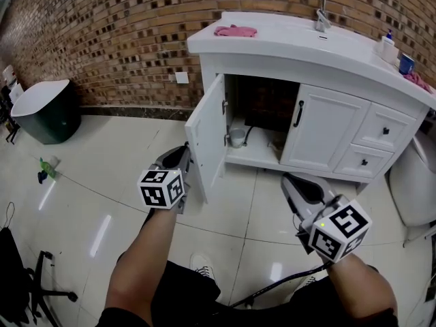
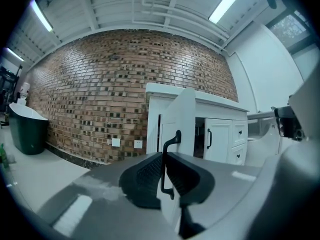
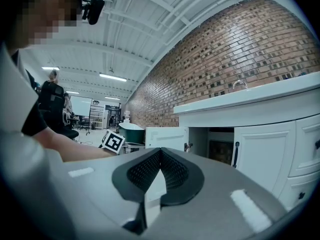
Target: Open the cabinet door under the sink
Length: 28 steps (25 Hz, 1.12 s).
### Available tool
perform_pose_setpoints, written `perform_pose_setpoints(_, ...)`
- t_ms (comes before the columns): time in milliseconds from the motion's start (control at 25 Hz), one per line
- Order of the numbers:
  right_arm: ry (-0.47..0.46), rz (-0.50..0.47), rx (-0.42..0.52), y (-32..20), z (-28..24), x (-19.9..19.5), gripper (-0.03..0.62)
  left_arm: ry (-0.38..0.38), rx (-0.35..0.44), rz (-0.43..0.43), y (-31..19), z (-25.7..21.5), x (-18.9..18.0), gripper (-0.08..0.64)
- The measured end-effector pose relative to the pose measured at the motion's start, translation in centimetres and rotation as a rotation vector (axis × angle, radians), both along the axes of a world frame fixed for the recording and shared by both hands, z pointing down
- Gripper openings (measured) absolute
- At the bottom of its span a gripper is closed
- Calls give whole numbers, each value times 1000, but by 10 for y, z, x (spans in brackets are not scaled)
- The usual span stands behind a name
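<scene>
White cabinet door (image 1: 206, 138) ajar, black handle (image 2: 172, 139) pinched in left tool (image 2: 163, 171); right tool (image 3: 160, 154) closed, empty.

White cabinet door (image 1: 206, 138), black handle (image 2: 163, 166), brown brick wall (image 1: 102, 33).

White vanity cabinet (image 1: 320, 60) against red brick wall (image 1: 102, 33). White left cabinet door (image 1: 204, 138) stands wide open, grey pipework visible inside. White right cabinet door (image 1: 323, 131), with black bar handle (image 1: 298, 113), closed. Left gripper (image 1: 181, 157) at the open door's free edge. Right gripper (image 1: 296, 182) apart from the cabinet, over pale tiled floor (image 1: 102, 182). Pink cloth (image 1: 235, 30) on countertop's left end.
</scene>
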State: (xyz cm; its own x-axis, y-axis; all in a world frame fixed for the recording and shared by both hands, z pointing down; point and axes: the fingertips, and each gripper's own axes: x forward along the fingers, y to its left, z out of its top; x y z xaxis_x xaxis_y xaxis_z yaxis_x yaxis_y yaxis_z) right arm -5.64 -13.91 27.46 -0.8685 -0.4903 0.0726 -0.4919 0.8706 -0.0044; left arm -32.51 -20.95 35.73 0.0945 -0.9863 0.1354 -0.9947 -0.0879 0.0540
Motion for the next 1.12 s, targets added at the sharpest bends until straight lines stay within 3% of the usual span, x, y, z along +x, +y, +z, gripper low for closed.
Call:
perform_pose_setpoints(160,3,4,2,2,-1,2,8,43,-18,0,8,-2,-1,24)
perform_pose_setpoints(360,2,13,10,5,-1,7,8,190,-3,49,28,-21,18,5)
perform_pose_setpoints(720,-28,72,-16,7,1,32,8,159,59,198,55,-50,74,3)
perform_pose_setpoints(920,-51,136,-4,13,-5,62,8,118,86,344,59,-57,133,3)
perform_pose_setpoints(1120,-28,197,-14,20,-4,89,8,93,62,519,70,-49,192,3)
